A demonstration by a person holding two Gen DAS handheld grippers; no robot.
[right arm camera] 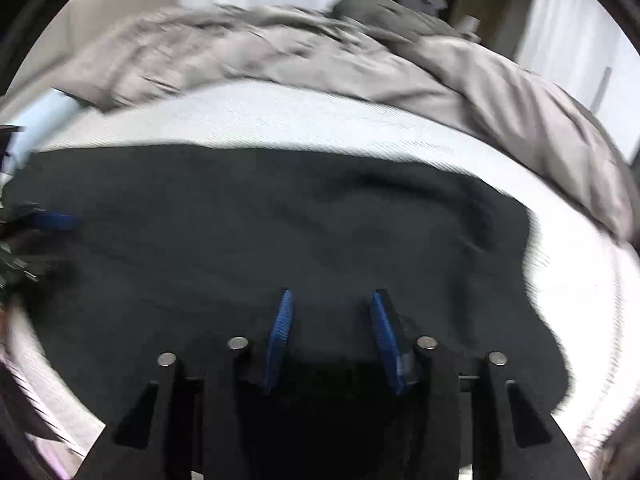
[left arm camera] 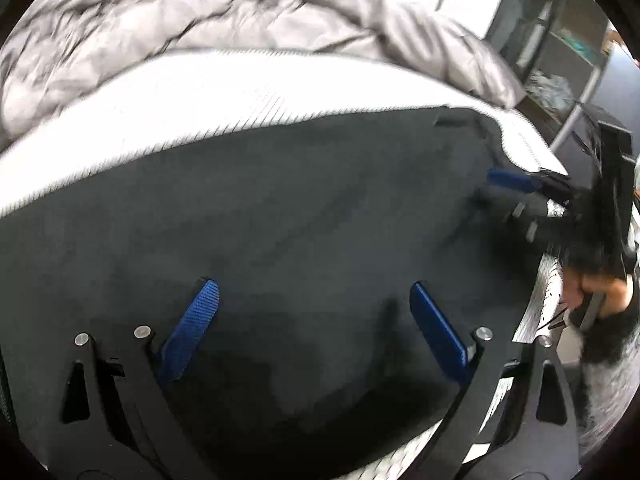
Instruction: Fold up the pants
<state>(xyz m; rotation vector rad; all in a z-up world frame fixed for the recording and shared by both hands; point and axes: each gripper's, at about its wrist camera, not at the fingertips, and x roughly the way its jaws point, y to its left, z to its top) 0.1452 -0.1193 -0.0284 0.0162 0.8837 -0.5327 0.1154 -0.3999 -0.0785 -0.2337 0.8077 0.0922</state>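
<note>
Both grippers hover over the dark pants on the bed

The dark charcoal fabric pants (left arm camera: pixel 280 220) lie spread flat across the white ribbed mattress cover (left arm camera: pixel 200 112), with a rumpled grey quilted duvet (left arm camera: pixel 180 12) heaped just behind. The left gripper (left arm camera: pixel 314 292) sits low over the cloth, blue-padded fingers (left arm camera: pixel 192 328) spread wide, nothing between them. The right gripper (right arm camera: pixel 330 300) hangs over the pants too, its blue pads (right arm camera: pixel 280 332) parted more narrowly, also gripping nothing. Both views are motion-blurred; each gripper shows at the edge of the other's view.
</note>
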